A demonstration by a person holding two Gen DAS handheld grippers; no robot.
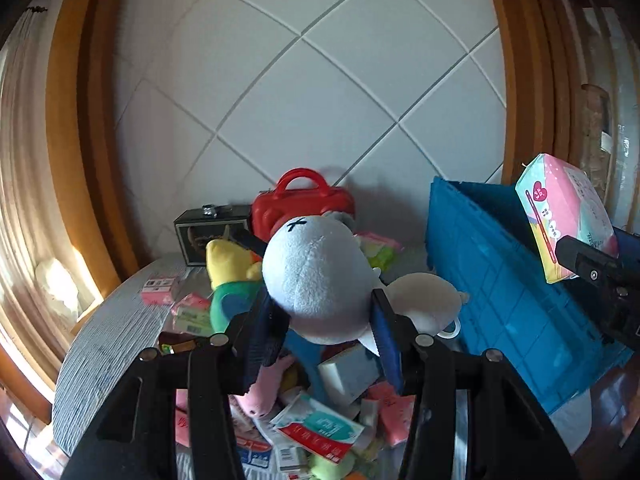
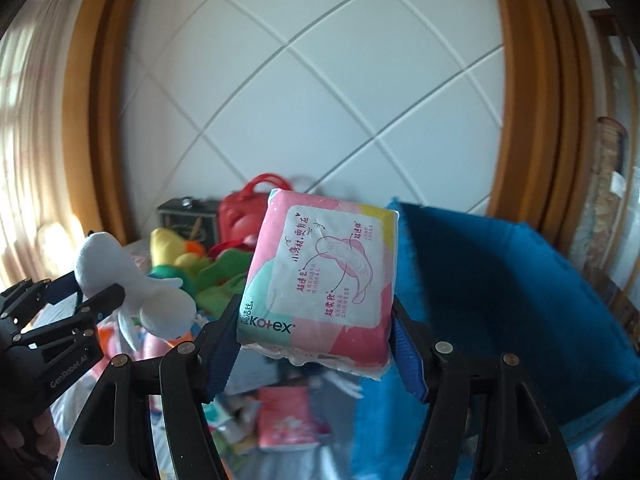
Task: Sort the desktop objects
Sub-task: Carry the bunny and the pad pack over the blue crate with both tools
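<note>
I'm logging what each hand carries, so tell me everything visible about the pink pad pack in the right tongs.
The pad pack is a soft, glossy plastic-wrapped pack, mostly pink with mint and yellow corners, a white printed panel showing a pad drawing, and "Kotex" lettering. It looks sealed and slightly crumpled at its lower edge. It is held tilted, off the table, pinched at its two sides by the right tongs, in front of the blue crate.
</note>
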